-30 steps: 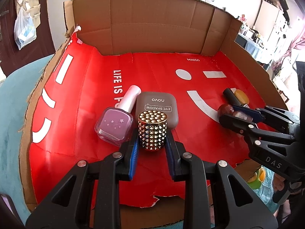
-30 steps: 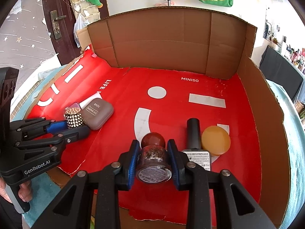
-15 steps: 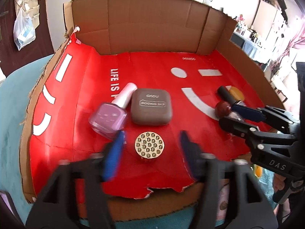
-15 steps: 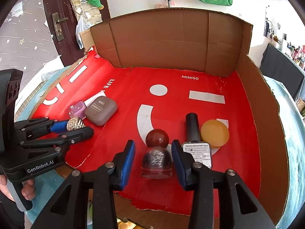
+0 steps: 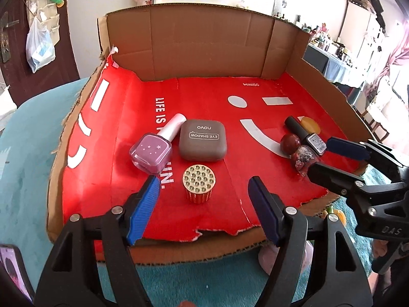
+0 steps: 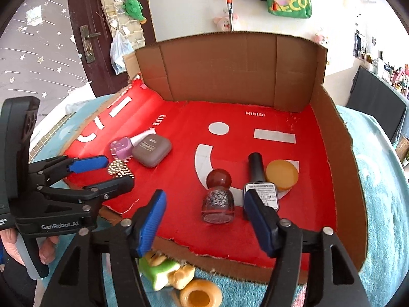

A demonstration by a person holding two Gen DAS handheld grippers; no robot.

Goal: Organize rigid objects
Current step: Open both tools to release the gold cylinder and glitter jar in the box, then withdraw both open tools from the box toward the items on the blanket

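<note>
both grips have just let go. the left gripper (image 5: pixel 204 199) has been opening its jaws and now stands wide, pulled back from the studded gold cap (image 5: pixel 197 184), which sits upright alone just in front of the eye shadow compact (image 5: pixel 202 143) and the lilac nail polish bottle (image 5: pixel 151 152). the right gripper (image 6: pixel 204 215) has likewise been opening; the glitter nail polish bottle (image 6: pixel 217 197) lies free between its pads, beside the black bottle (image 6: pixel 259 179). both placements look finished on the red box floor (image 6: pixel 306 179).
</note>
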